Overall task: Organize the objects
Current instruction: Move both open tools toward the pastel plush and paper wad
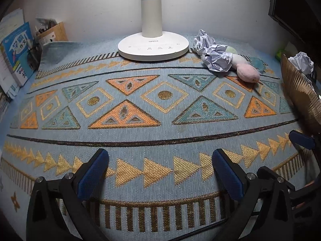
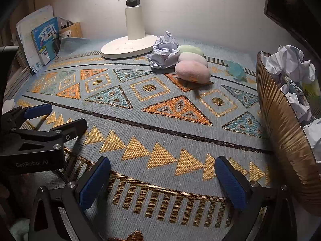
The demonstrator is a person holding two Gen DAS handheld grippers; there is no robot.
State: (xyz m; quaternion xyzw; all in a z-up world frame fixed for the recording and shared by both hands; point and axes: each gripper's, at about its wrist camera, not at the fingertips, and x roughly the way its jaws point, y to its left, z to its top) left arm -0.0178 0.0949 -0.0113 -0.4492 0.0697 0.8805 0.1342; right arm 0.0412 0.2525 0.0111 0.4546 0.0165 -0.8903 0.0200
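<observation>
My right claw point(image 2: 162, 178): spread wide, empty, above the patterned desk point(image 2: 160, 124).
My left claw point(image 2: 58, 116): at left, fingers apart.
Plush toy point(image 2: 192, 71): touching crumpled paper point(image 2: 163, 52) beside the lamp base point(image 2: 126, 49).
Ribbed bin point(image 2: 284, 132): right, holding crumpled paper.

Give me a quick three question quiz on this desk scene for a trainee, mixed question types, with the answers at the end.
1. True or false: the crumpled paper ball on the mat touches the plush toy.
2. What already lies in the gold ribbed bin? A) books B) crumpled paper C) plush toys
3. Fill in: both the left gripper and the right gripper are ____ and hold nothing.

Key: 1 true; 2 B, crumpled paper; 3 open.
</observation>
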